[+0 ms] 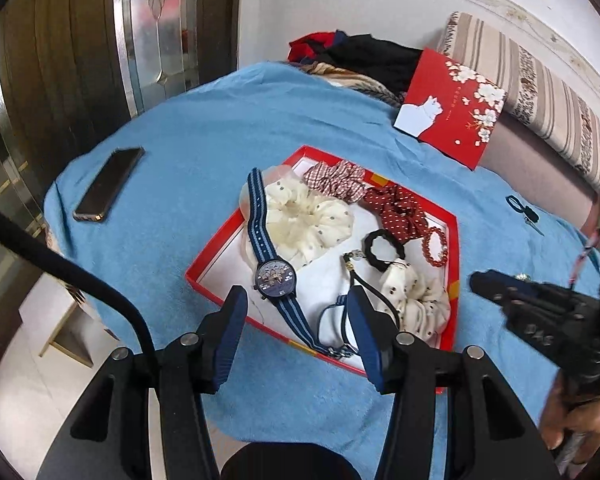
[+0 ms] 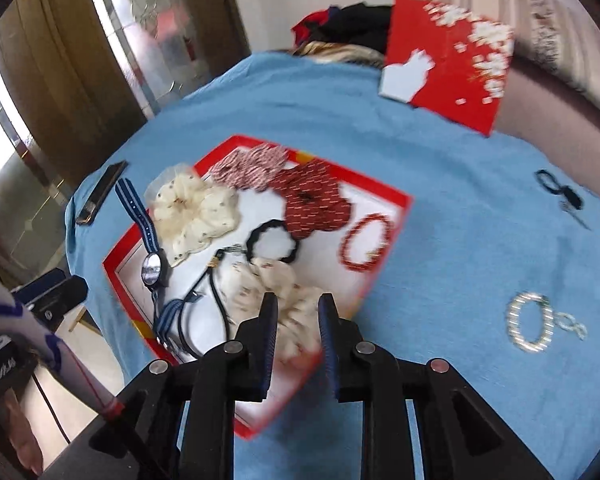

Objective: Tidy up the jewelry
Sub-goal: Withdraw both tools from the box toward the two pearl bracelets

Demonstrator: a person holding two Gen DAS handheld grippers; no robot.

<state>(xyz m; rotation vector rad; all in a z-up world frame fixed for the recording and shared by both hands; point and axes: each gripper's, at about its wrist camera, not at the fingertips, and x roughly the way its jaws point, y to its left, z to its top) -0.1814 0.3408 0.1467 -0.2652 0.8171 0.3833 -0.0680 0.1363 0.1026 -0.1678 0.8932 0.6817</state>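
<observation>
Two hand-held grippers, yours, both gaping, holding nothing: left hand-held gripper (image 1: 296,320) over blue-strapped wristwatch (image 1: 275,279) in shallow red cardboard box (image 1: 216,252); right hand-held gripper (image 2: 298,320) nearby. Silver beaded bracelet (image 2: 530,322) lies outside on blue towel-covered worktop (image 2: 440,200), likely next for boxing.

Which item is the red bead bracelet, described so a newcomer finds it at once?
Start at the open red tray on the blue cloth. Go to its right-hand rim, just past the dark red dotted scrunchie. The red bead bracelet is the thin ring of round beads; its neighbours are fabric.
</observation>
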